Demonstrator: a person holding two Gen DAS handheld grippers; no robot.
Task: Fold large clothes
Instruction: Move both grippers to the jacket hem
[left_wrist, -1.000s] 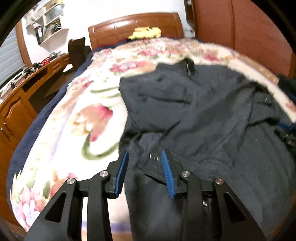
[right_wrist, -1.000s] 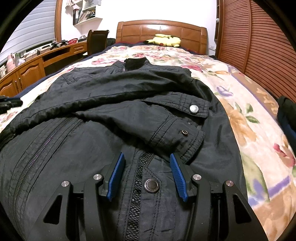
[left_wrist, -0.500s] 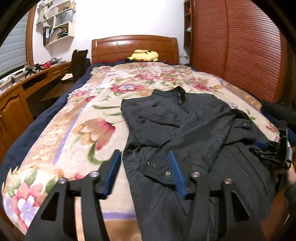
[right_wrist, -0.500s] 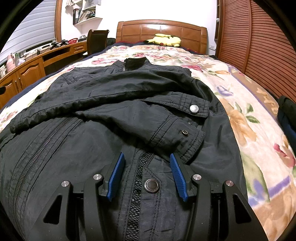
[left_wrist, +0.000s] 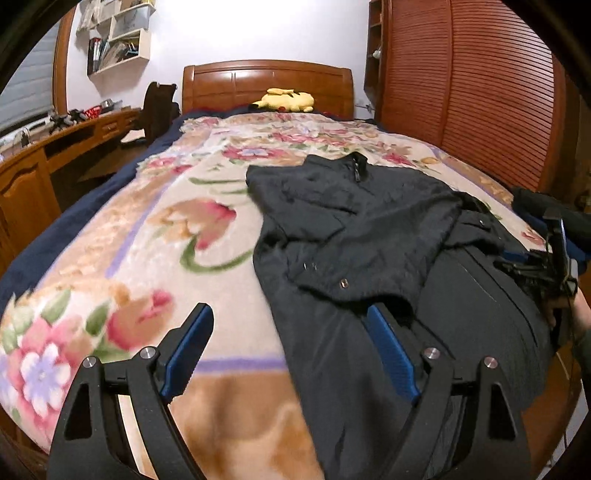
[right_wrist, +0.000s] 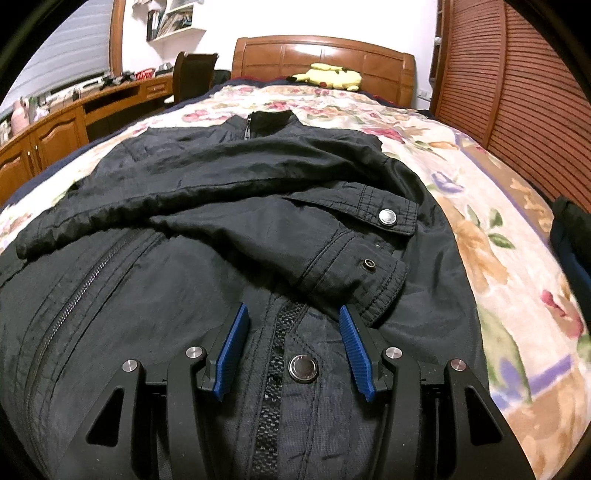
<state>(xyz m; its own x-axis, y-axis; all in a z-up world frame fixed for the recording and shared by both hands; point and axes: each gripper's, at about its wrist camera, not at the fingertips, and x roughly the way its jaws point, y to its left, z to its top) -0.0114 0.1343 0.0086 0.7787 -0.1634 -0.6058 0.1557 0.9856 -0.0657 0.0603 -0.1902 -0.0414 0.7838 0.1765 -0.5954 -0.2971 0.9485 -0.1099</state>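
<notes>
The left gripper (left_wrist: 291, 347) has pulled back and up from the black jacket (left_wrist: 388, 236) over the last second: a second ago its blue pads sat close around the snap-buttoned cuff, and now they stand much farther apart with nothing between them, the left pad over the floral blanket (left_wrist: 147, 236) and the right pad just at the jacket's left edge below the folded left sleeve cuff (left_wrist: 343, 284). The right gripper (right_wrist: 293, 345) has not shifted in that time; its pads are spread apart, holding nothing, and straddle the front zipper (right_wrist: 275, 354) and a silver snap button (right_wrist: 303, 368) near the hem, low over the fabric, though contact cannot be made out. In the left wrist view the right gripper (left_wrist: 543, 264) shows at the jacket's right side, held in a hand at the frame edge. The jacket lies face up on the right half of the bed, collar (right_wrist: 269, 120) toward the far headboard (right_wrist: 325, 59), hem at the near edge, both sleeves folded inward across the chest; the right sleeve cuff (right_wrist: 369, 254) rests just beyond the right gripper's pads. Farther out, a yellow plush toy (right_wrist: 328, 75) lies against the headboard, a wooden desk (right_wrist: 74, 118) runs along the left, and a slatted wooden wardrobe (left_wrist: 480, 92) stands on the right.
</notes>
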